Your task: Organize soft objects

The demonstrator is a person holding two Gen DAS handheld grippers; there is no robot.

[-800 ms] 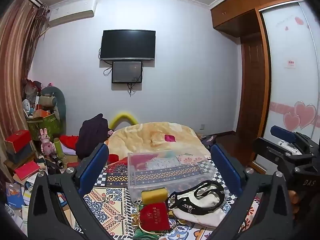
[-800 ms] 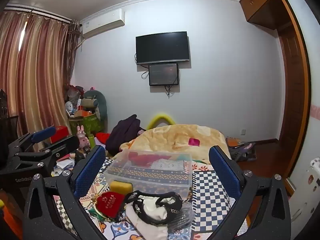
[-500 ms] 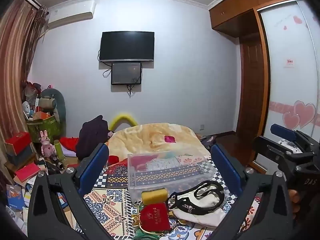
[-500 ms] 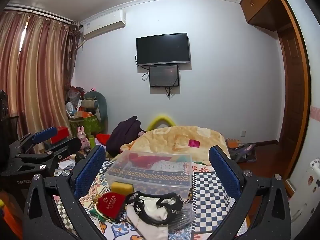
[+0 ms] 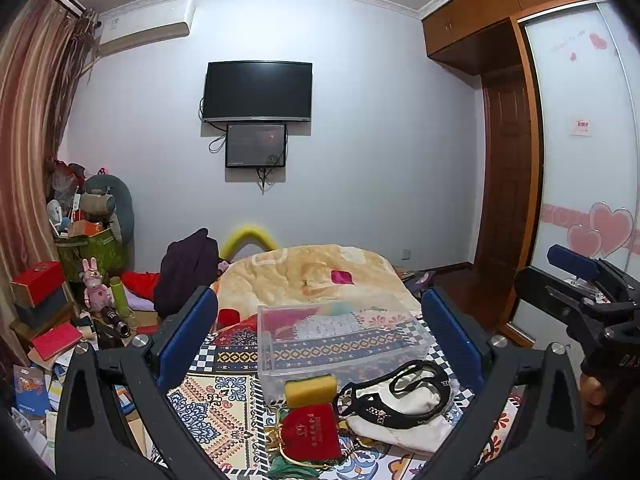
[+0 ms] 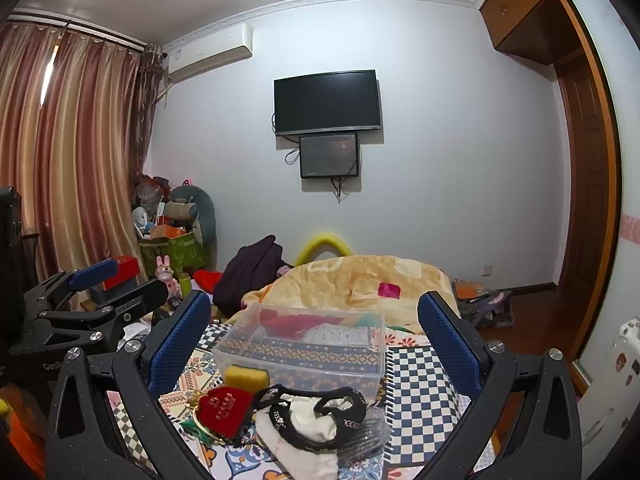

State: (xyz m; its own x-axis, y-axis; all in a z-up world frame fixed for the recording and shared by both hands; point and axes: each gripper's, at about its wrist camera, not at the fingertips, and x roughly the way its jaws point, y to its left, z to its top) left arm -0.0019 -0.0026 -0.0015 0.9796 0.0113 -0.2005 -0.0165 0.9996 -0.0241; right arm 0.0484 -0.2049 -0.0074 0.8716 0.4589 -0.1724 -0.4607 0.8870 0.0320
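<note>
A clear plastic bin [image 5: 340, 336] [image 6: 304, 346] stands on the patterned bedspread. In front of it lie a yellow sponge [image 5: 310, 389] [image 6: 245, 377], a red embroidered pouch [image 5: 310, 429] [image 6: 225, 403] and a white cloth bag with black straps [image 5: 400, 404] [image 6: 316, 416]. My left gripper [image 5: 320, 332] is open and empty, held above and short of these things. My right gripper [image 6: 316, 332] is open and empty too, to the right of the left one. Each gripper shows at the edge of the other's view.
A yellow quilt [image 5: 316, 272] is heaped behind the bin. Dark clothes [image 5: 186, 268] lie at the bed's far left. Boxes, toys and a green bag [image 5: 92, 252] crowd the left floor. A wardrobe with a sliding door [image 5: 580, 160] stands right. A TV [image 5: 258, 92] hangs on the wall.
Both views have tilted slightly, so the scene sits a little lower in frame. The objects on the bed have not moved and both grippers stay open.
</note>
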